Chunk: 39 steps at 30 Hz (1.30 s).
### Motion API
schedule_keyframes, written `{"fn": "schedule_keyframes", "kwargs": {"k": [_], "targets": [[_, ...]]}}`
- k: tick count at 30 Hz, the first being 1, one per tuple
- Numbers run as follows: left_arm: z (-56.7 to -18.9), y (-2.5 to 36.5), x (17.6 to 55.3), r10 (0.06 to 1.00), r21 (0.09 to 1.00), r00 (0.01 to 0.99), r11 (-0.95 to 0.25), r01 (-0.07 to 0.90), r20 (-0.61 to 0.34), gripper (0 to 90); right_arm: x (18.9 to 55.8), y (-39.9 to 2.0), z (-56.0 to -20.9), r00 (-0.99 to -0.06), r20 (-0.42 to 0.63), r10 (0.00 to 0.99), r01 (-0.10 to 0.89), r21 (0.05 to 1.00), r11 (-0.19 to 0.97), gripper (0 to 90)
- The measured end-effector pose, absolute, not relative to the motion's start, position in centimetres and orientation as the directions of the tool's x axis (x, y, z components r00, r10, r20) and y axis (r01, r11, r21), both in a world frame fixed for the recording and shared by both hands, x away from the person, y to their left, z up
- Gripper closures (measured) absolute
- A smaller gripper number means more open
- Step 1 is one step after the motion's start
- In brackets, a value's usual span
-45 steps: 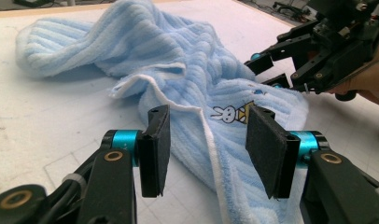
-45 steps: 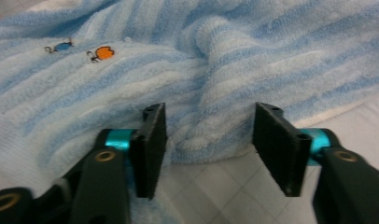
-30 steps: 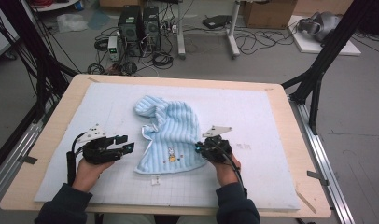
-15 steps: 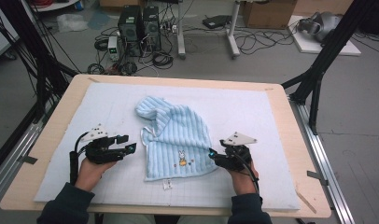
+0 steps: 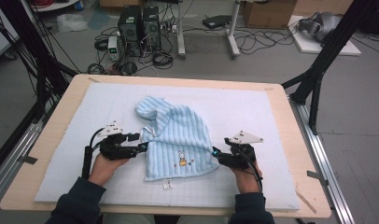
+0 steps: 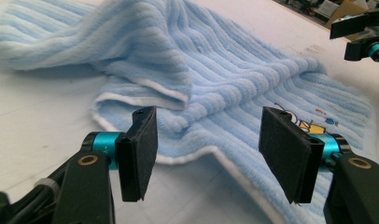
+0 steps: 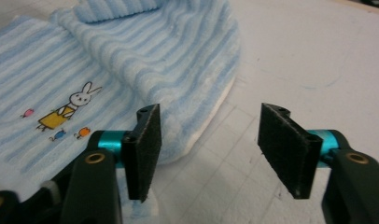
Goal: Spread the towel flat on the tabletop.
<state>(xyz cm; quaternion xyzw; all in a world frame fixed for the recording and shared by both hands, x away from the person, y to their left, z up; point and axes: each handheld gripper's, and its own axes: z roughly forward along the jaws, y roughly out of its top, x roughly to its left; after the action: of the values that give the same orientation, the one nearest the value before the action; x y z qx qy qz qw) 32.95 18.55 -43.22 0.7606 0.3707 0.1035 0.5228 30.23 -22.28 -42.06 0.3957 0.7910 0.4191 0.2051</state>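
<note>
- Since a second ago: right gripper (image 5: 217,154) dragged towel (image 5: 178,140) corner outward, released; jaws apart, empty.
- Left gripper (image 5: 142,142) has been opening, now wide, empty, at towel's folded edge.
- Step: flattening. Next, probably: pinch that fold, pull leftward.

The towel (image 5: 176,140) lies on the mat (image 5: 253,112) before me, mid-table. My left gripper (image 5: 142,142) sits at its left edge, my right gripper (image 5: 215,154) at its right edge.

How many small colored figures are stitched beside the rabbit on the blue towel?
3 on the towel, around the rabbit: a pink one on its left, a blue one below it, an orange one to its lower right. Folds may hide more.
</note>
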Motion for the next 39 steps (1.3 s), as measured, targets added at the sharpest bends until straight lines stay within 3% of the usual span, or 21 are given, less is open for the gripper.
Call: {"fn": "schedule_keyframes", "kwargs": {"k": [12, 18, 22, 25, 29, 37, 39], "targets": [[-44.1, 14.8, 33.1, 0.672, 0.808, 0.715, -0.306, 0.504, -0.191, 40.4, 30.0, -20.9, -43.2, -0.681, 0.047, 0.731, 0.474, 0.789, 0.390, 47.4], [-44.8, 12.5, 32.3, 0.669, 0.775, 0.741, -0.435, 0.458, -0.063, 42.3, 29.2, -20.5, -43.9, -0.673, 0.060, 0.737, 0.493, 0.779, 0.388, 47.7], [-44.9, 12.7, 32.2, 0.670, 0.783, 0.742, -0.453, 0.427, -0.017, 58.1, 28.9, -20.7, -44.2, -0.651, 0.060, 0.757, 0.501, 0.783, 0.370, 48.0], [-44.9, 13.1, 32.1, 0.658, 0.790, 0.752, -0.450, 0.417, -0.021, 77.2, 28.8, -21.1, -44.0, -0.638, 0.081, 0.766, 0.509, 0.791, 0.340, 48.0], [-44.7, 13.7, 31.9, 0.657, 0.779, 0.753, -0.446, 0.441, -0.050, 82.5, 29.1, -21.0, -43.7, -0.660, 0.111, 0.743, 0.506, 0.797, 0.330, 48.4], [-44.9, 16.6, 29.5, 0.648, 0.792, 0.756, -0.414, 0.449, -0.090, 82.6, 29.1, -18.5, -44.6, -0.735, 0.058, 0.676, 0.493, 0.731, 0.472, 62.4], [-44.9, 17.1, 29.0, 0.647, 0.796, 0.756, -0.403, 0.451, -0.101, 82.5, 28.9, -18.4, -44.5, -0.748, 0.076, 0.660, 0.493, 0.730, 0.474, 75.6]]}}
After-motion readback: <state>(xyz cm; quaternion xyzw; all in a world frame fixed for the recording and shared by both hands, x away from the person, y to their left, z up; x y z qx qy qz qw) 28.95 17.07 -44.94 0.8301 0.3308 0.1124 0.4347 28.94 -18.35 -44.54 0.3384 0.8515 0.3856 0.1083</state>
